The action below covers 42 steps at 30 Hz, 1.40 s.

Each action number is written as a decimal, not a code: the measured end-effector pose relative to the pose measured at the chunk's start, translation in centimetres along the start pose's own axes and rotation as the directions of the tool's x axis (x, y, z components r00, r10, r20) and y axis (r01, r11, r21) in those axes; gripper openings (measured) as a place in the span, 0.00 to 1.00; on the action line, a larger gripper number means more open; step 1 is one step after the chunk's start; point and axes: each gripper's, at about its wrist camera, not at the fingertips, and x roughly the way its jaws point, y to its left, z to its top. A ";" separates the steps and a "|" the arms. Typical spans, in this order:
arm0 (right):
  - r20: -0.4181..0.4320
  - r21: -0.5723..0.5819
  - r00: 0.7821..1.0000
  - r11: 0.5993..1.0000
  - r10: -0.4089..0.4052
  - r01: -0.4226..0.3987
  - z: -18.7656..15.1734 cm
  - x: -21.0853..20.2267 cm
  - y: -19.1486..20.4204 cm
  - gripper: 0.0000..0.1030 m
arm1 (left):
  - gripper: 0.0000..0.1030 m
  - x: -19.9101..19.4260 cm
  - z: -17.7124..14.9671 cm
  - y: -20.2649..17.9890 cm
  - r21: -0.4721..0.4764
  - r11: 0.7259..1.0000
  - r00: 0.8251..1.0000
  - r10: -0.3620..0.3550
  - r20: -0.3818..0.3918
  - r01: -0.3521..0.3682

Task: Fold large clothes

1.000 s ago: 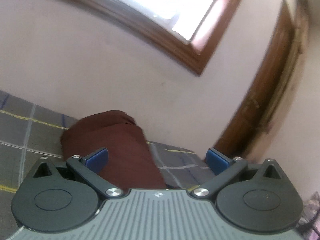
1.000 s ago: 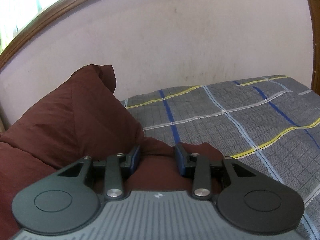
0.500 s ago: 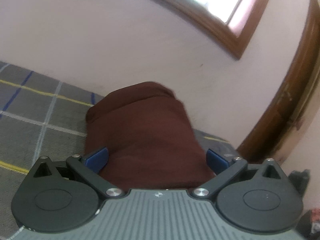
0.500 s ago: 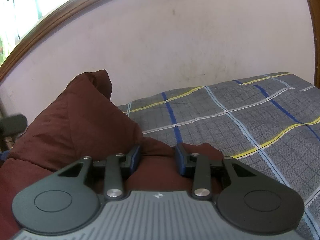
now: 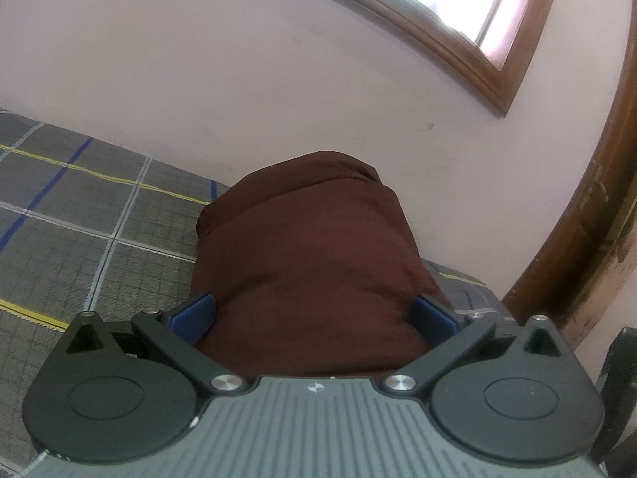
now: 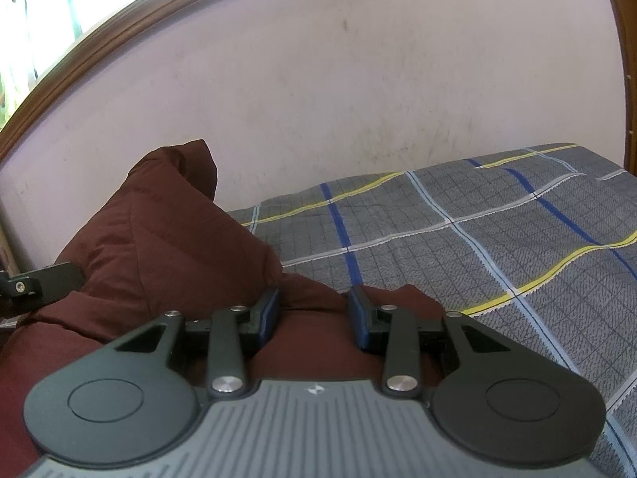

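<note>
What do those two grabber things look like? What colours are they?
Both look the same. The left gripper and the right gripper each have a grey ribbed body with a tiny white star-like mark, two round black discs at the sides, and black link bars joined by shiny silver screws. Their fingers carry blue pads. No cables, hands or sleeves show.

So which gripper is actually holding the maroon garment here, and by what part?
The right gripper pinches a raised fold at the maroon garment's near edge. The left gripper is open, straddling its bulk.
</note>
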 end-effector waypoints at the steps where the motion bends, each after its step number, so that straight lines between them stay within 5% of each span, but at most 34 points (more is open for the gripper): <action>1: -0.001 0.002 1.000 1.000 0.002 -0.002 0.0 0.0 0.0 0.34 | 1.00 0.0 -0.1 0.0 0.000 1.000 1.000 0.002 0.003 -0.002; 42: 0.006 -0.012 1.000 1.000 -0.014 0.014 0.0 0.1 0.0 0.35 | 1.00 0.1 -0.9 0.3 0.013 1.000 0.999 0.015 0.036 -0.015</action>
